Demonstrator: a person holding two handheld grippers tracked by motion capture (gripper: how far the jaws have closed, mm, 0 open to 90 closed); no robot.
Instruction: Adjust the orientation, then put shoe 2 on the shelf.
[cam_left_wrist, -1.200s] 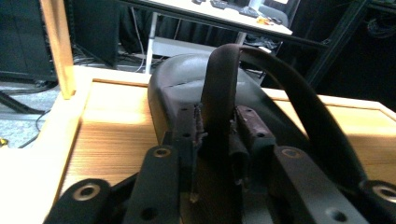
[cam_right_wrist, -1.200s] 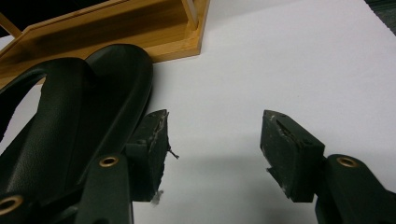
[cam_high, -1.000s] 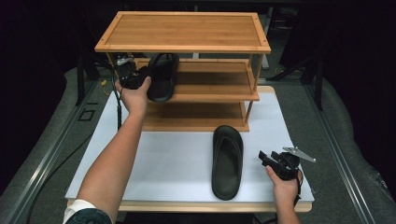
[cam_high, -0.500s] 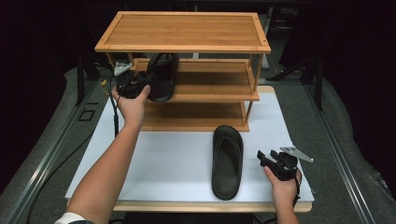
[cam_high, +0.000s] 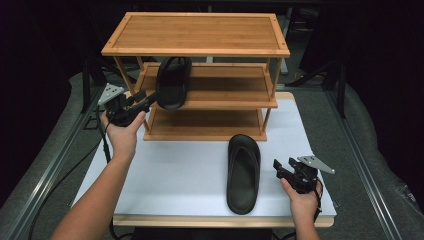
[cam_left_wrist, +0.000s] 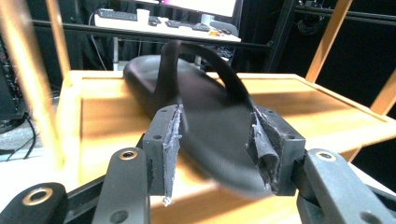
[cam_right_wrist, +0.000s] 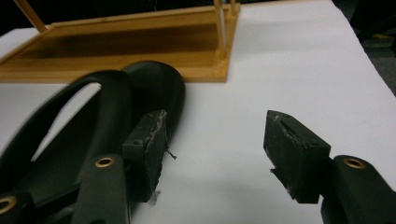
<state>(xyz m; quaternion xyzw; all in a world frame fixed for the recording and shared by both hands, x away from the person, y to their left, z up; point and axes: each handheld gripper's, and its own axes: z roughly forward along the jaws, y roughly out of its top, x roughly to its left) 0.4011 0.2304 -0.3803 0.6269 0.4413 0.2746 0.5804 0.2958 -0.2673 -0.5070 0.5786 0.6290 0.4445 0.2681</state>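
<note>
Slipper (cam_high: 172, 82) on middle shelf (cam_high: 225, 92), heel overhanging near edge, between my left fingers (cam_left_wrist: 170, 140), spread wide, not pinching. Looks light, rubbery, bendy; I'd grip the sole's sides. Second slipper (cam_high: 243, 172) on tabletop (cam_high: 165, 175); right fingers (cam_right_wrist: 294, 149) open, empty, beside it.

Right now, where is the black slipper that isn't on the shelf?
In the high view the slipper lies flat on the white table, in front of the wooden rack, just left of the right gripper.

You are looking at two black slippers, one (cam_high: 173, 82) upper left, one (cam_high: 243, 172) lower right, and one three-shelf rack (cam_high: 197, 35).
</note>
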